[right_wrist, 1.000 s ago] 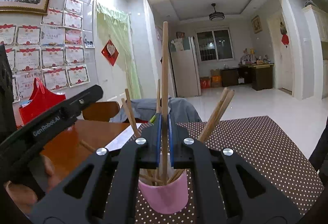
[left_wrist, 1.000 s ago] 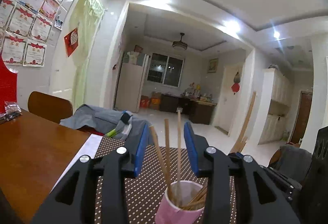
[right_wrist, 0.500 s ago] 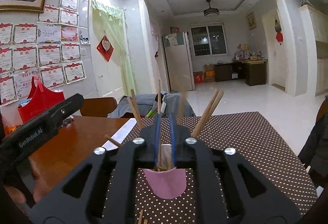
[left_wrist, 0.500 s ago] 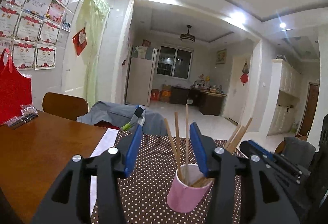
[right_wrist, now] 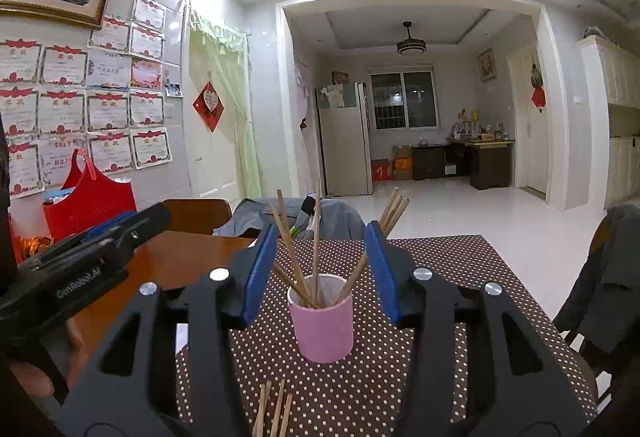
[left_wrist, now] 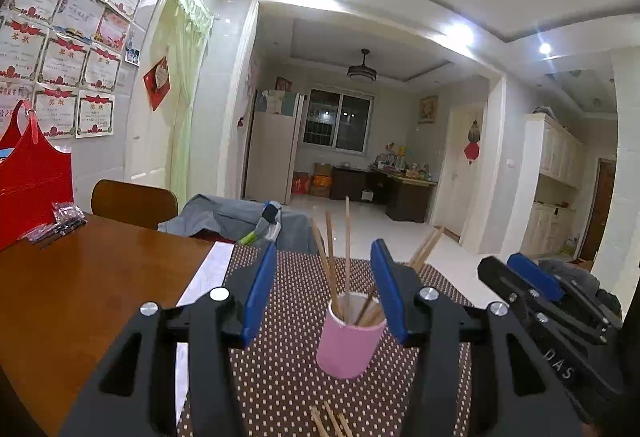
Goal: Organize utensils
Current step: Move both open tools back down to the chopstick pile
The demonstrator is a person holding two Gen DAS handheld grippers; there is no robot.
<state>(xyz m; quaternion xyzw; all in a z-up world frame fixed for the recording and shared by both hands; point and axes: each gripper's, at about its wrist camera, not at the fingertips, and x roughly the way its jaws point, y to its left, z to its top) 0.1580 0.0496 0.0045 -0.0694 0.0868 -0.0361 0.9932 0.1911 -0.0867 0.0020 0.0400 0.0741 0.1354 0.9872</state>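
Note:
A pink cup [left_wrist: 349, 343] [right_wrist: 322, 319] stands upright on the brown dotted mat [left_wrist: 280, 389] [right_wrist: 440, 277], with several wooden chopsticks [left_wrist: 347, 249] [right_wrist: 316, 237] leaning in it. A few loose chopsticks [left_wrist: 330, 423] [right_wrist: 274, 411] lie on the mat in front of the cup. My left gripper [left_wrist: 324, 285] is open and holds nothing; the cup sits beyond its blue pads. My right gripper [right_wrist: 322, 269] has its jaws opening, with nothing pressed between them; the cup stands ahead of the pads. Each gripper shows at the edge of the other's view.
The wooden table [left_wrist: 80, 289] carries a red bag [left_wrist: 28, 177] and small packets [left_wrist: 60, 221] at the far left. A chair [left_wrist: 134, 201] and a grey garment [left_wrist: 232, 215] stand behind the table. A white paper strip [left_wrist: 210, 273] borders the mat.
Both grippers have pulled back from the cup. The right gripper, earlier shut on an upright chopstick, has let it go into the cup and opened. The left jaws widened slightly.

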